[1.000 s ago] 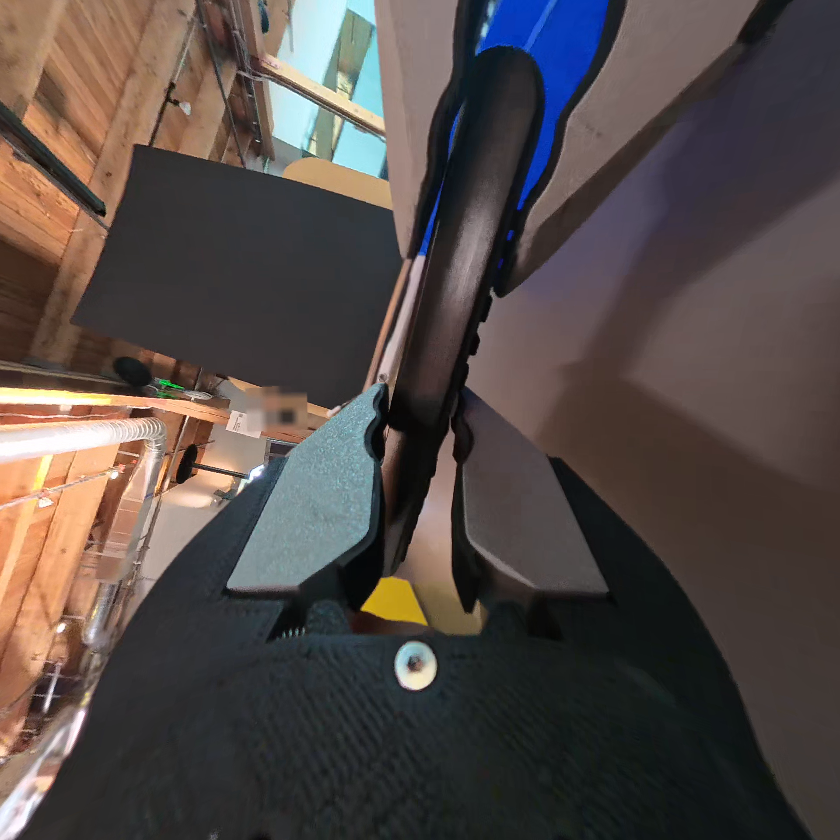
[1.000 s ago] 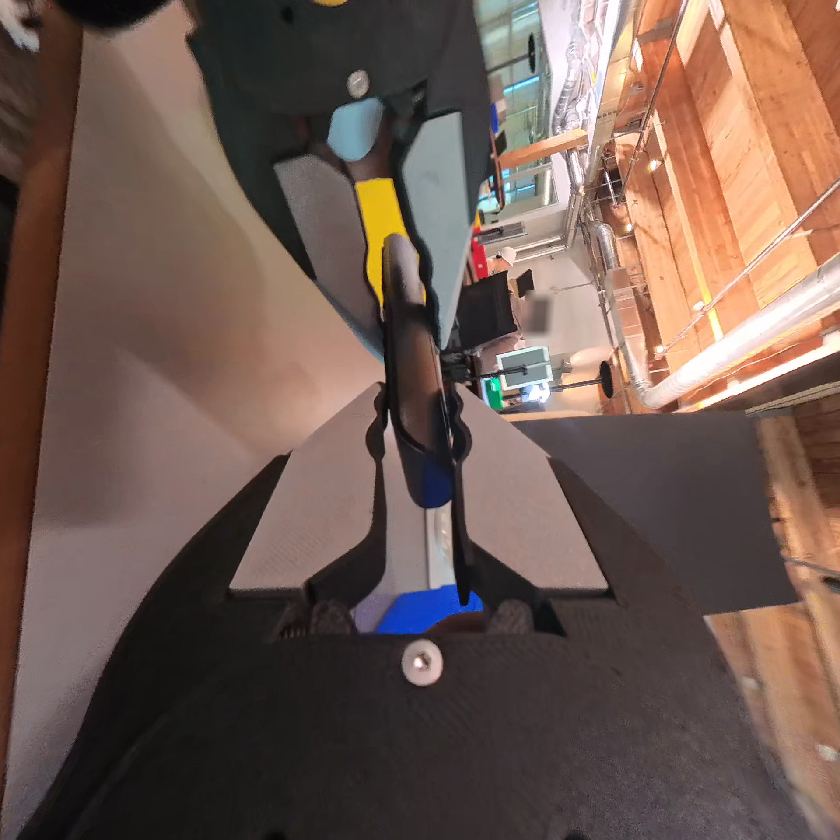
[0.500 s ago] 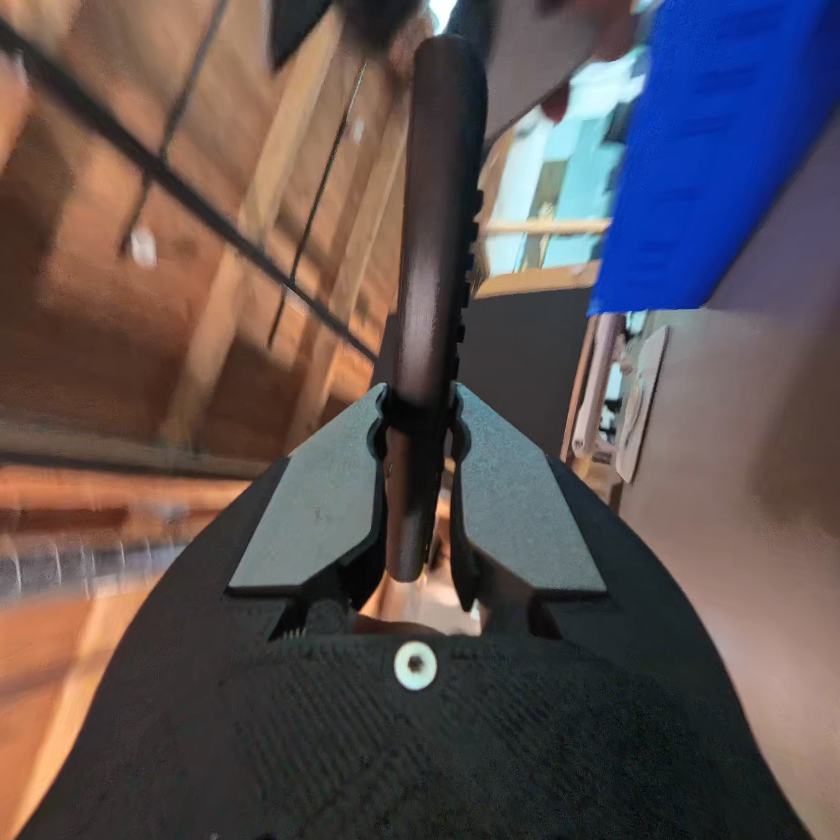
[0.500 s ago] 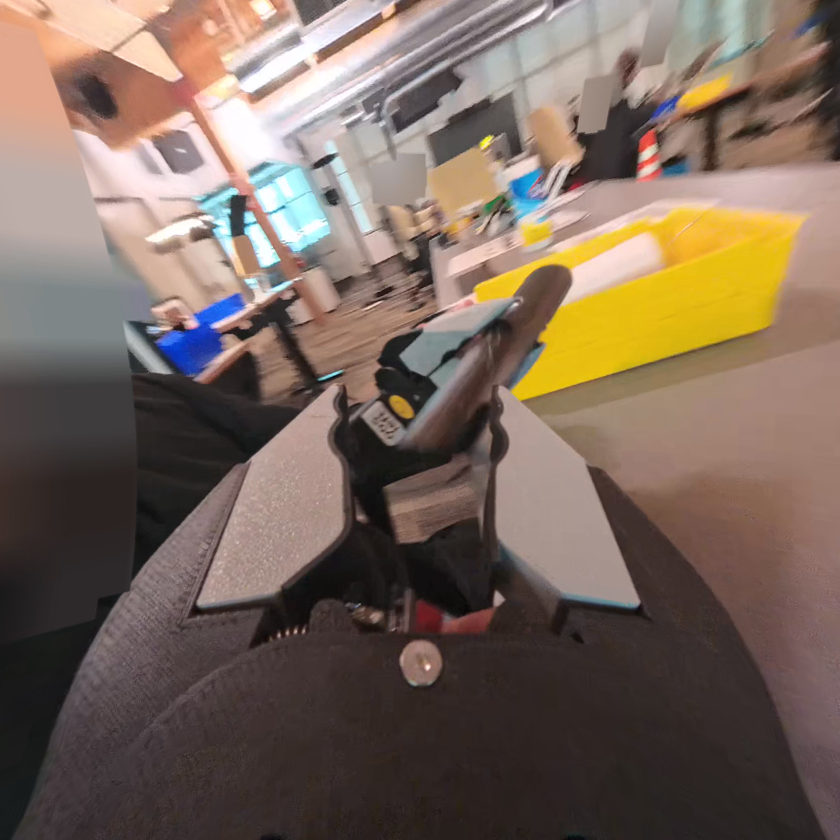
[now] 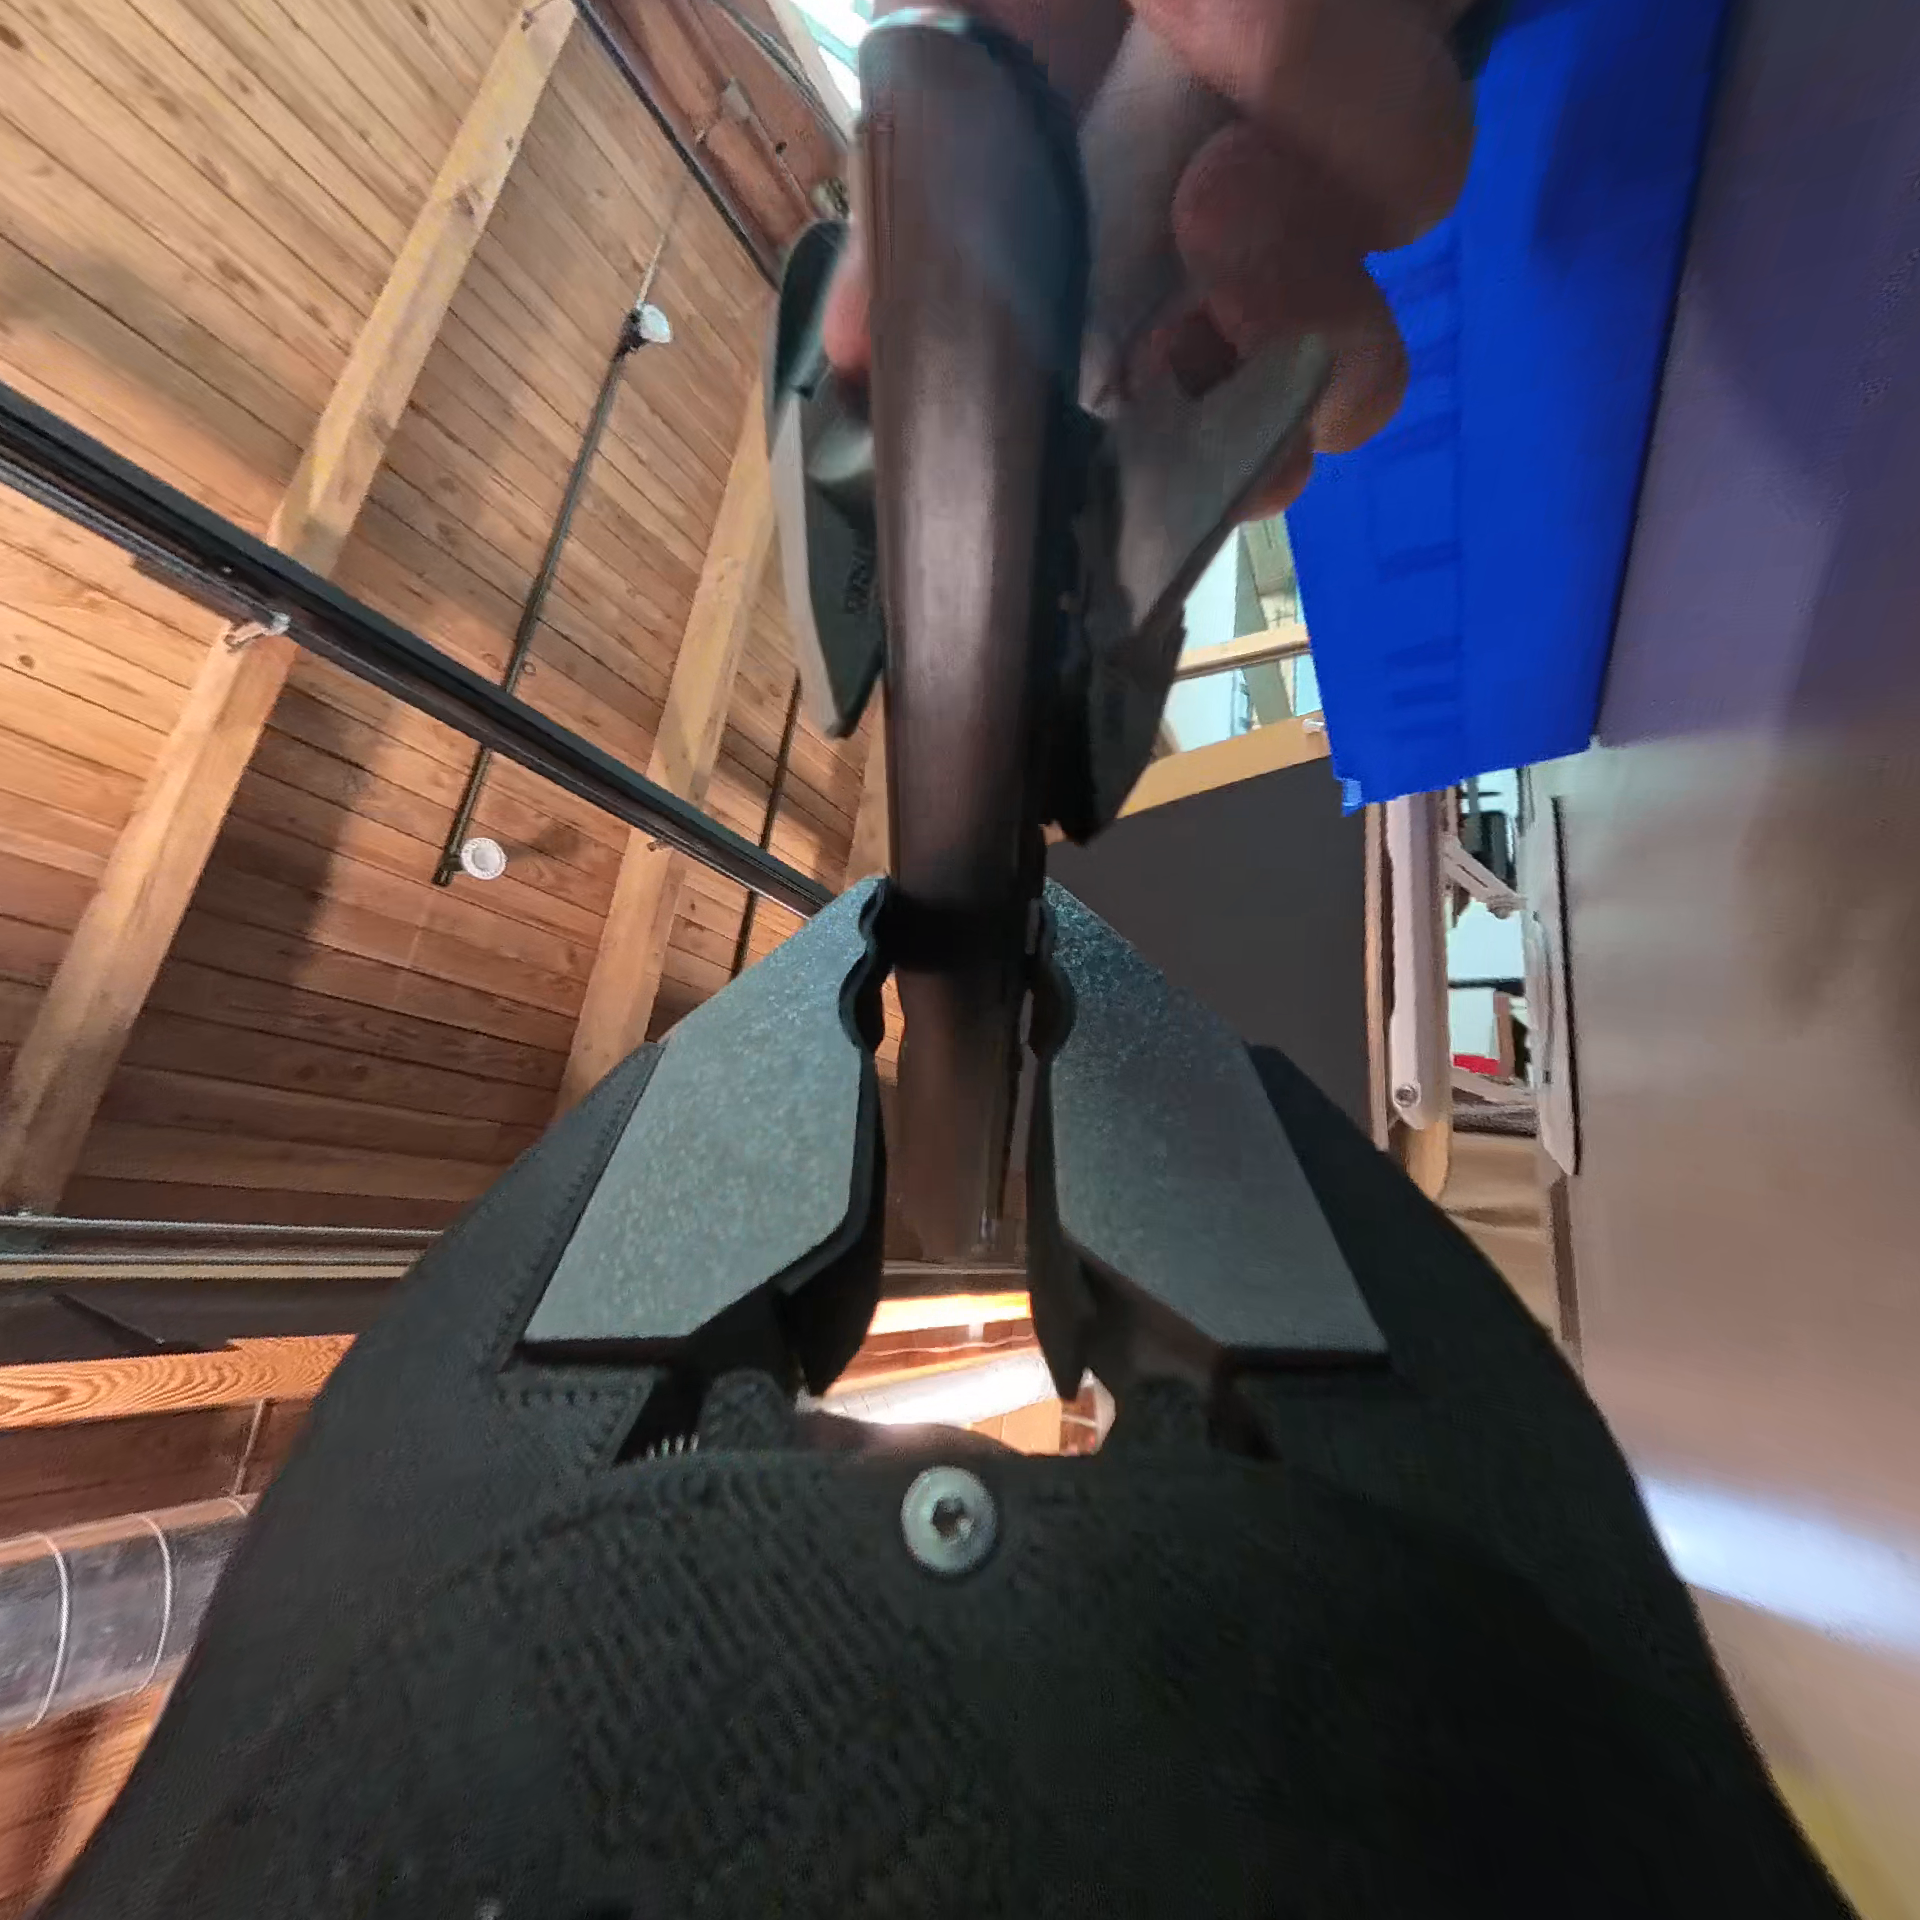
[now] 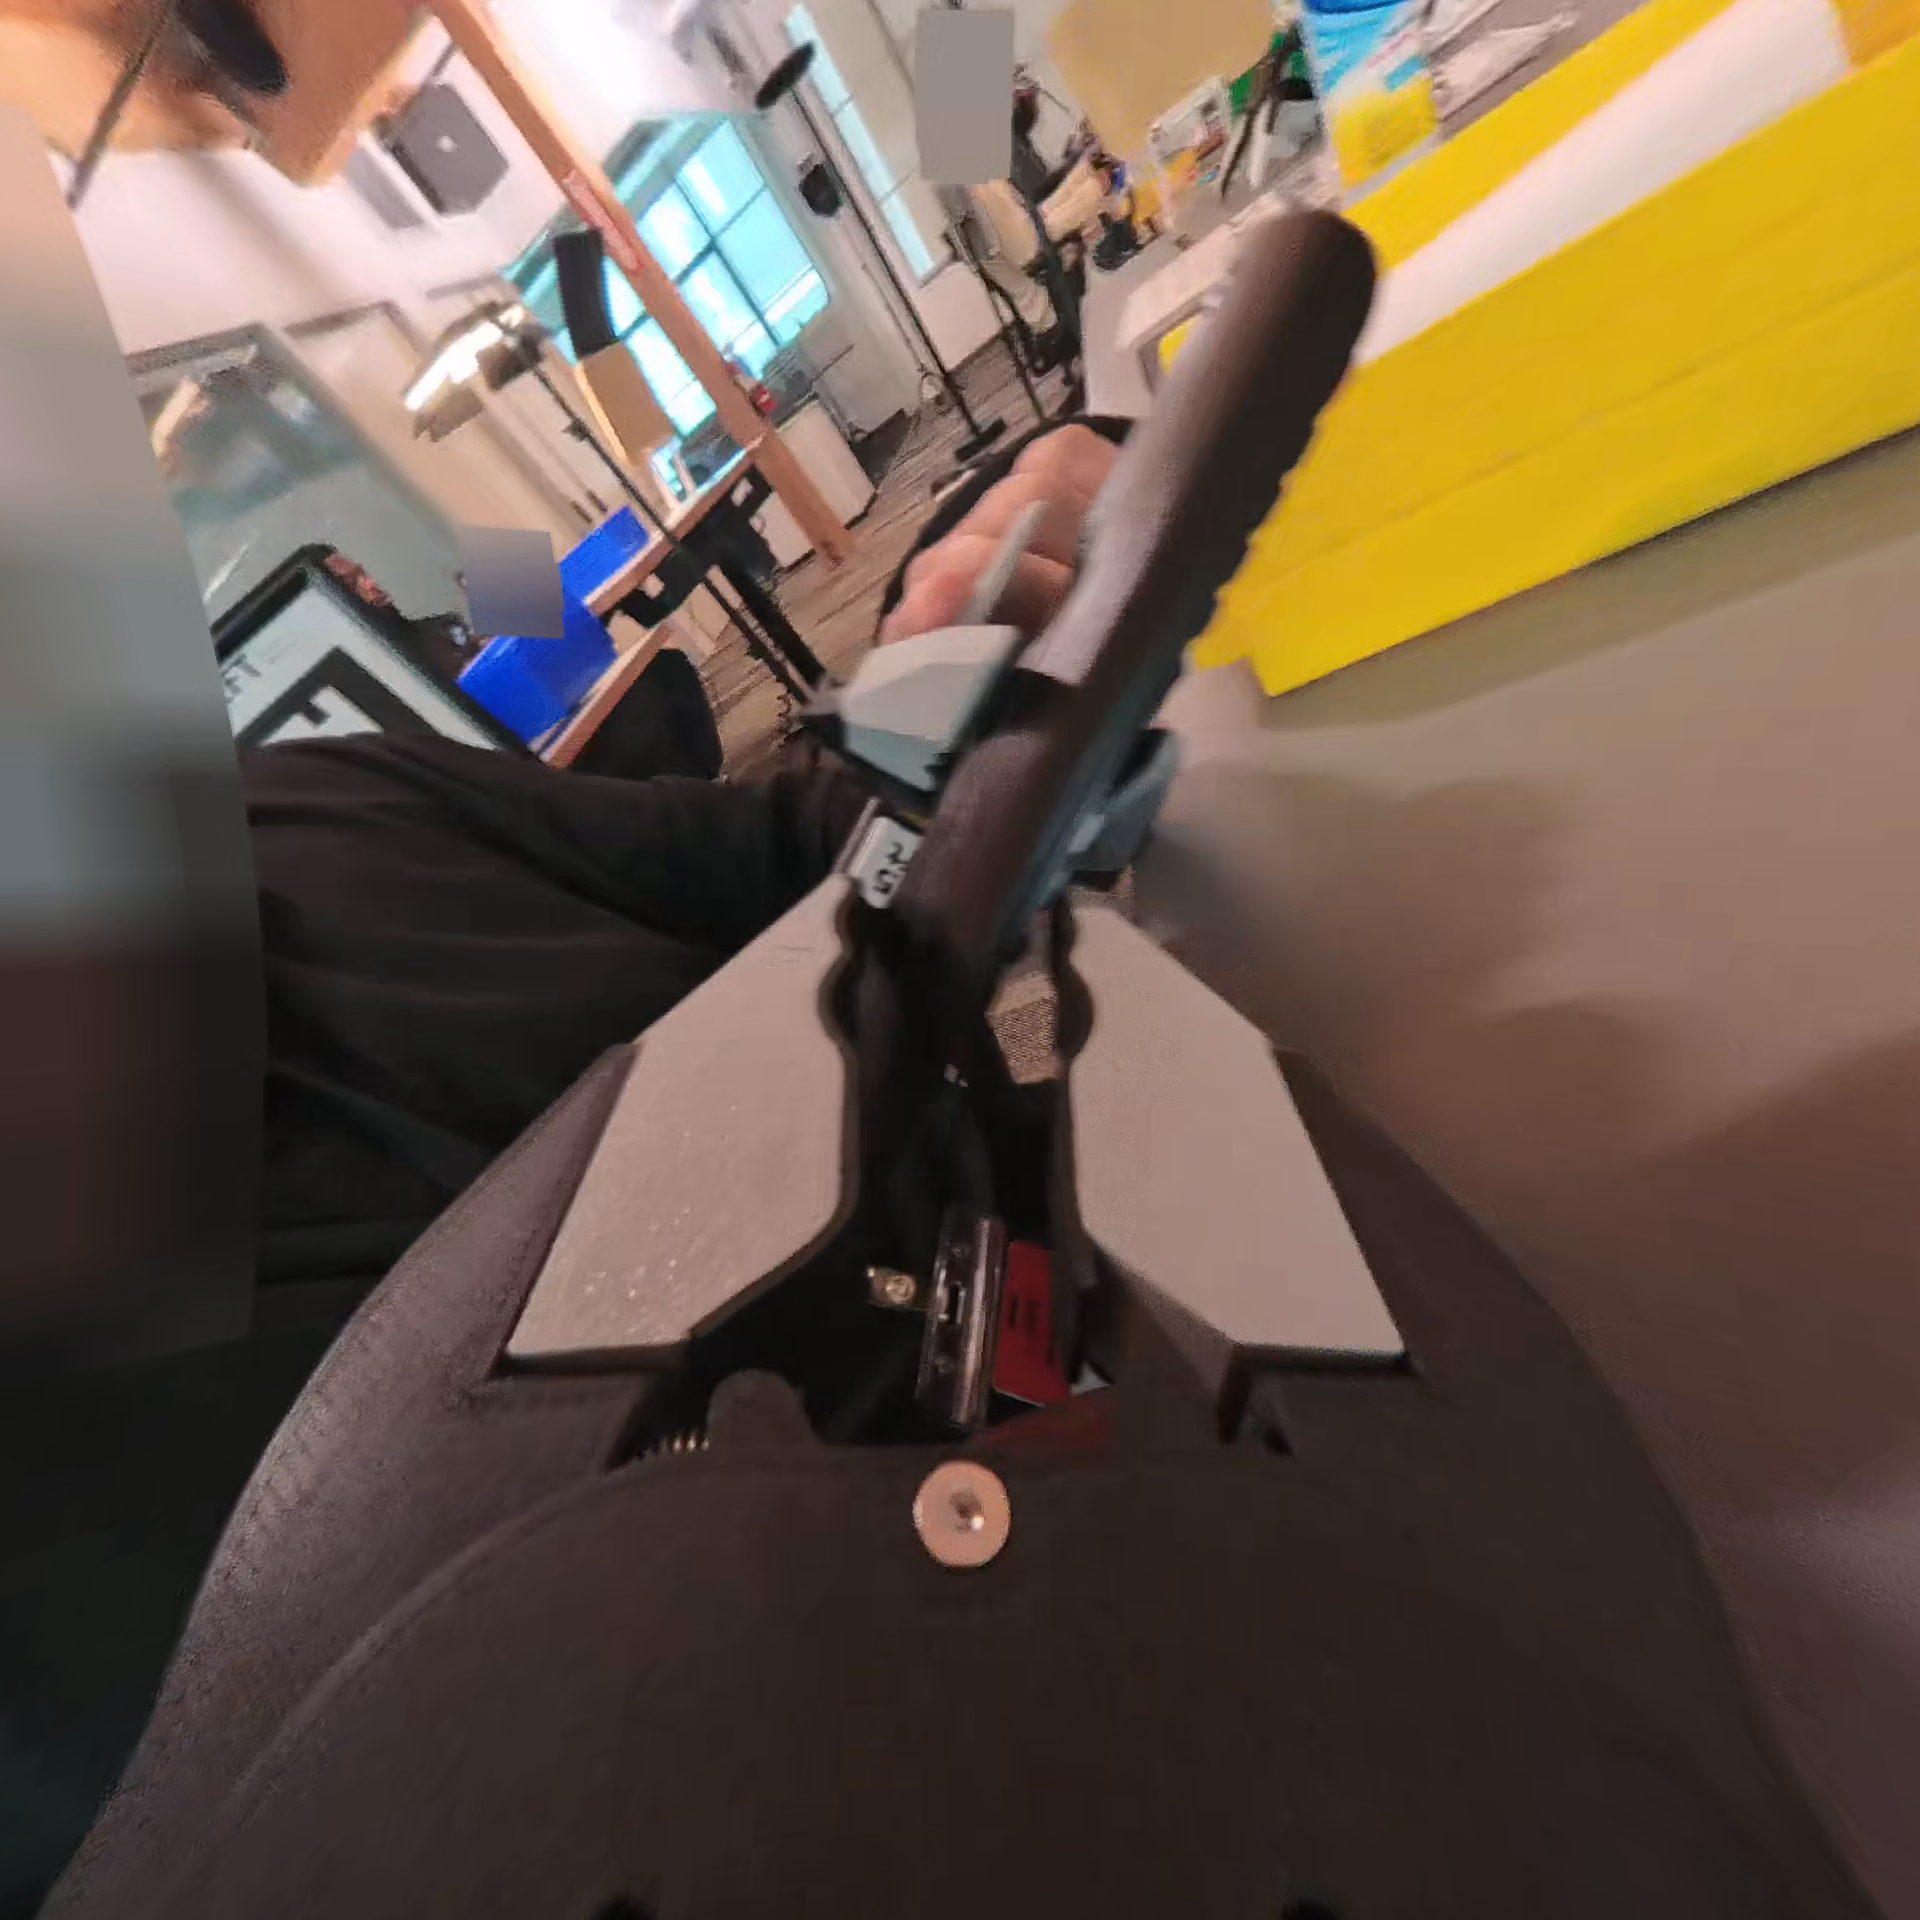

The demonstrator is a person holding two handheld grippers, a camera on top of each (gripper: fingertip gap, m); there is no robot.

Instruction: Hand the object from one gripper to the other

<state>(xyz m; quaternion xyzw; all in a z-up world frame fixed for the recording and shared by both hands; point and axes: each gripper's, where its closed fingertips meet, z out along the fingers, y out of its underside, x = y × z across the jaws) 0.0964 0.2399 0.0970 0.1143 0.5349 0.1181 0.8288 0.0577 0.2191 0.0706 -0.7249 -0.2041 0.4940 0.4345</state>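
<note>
Surface (image 6: 1558, 935): grey, carried a yellow bin (image 6: 1558, 364).
Left gripper (image 5: 961, 940): jaws clamped on the dark object (image 5: 961, 520).
Right gripper (image 6: 961, 951): jaws closed around the same object (image 6: 1174, 540), gripping its other end.

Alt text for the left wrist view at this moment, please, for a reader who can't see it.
The left gripper is shut on a dark, elongated handle-like object that rises up the middle of the frame. Higher up, the other gripper's fingers flank the same object, with a person's hand behind them. A slatted wooden ceiling fills the left side; a blue bin sits upper right.
</note>
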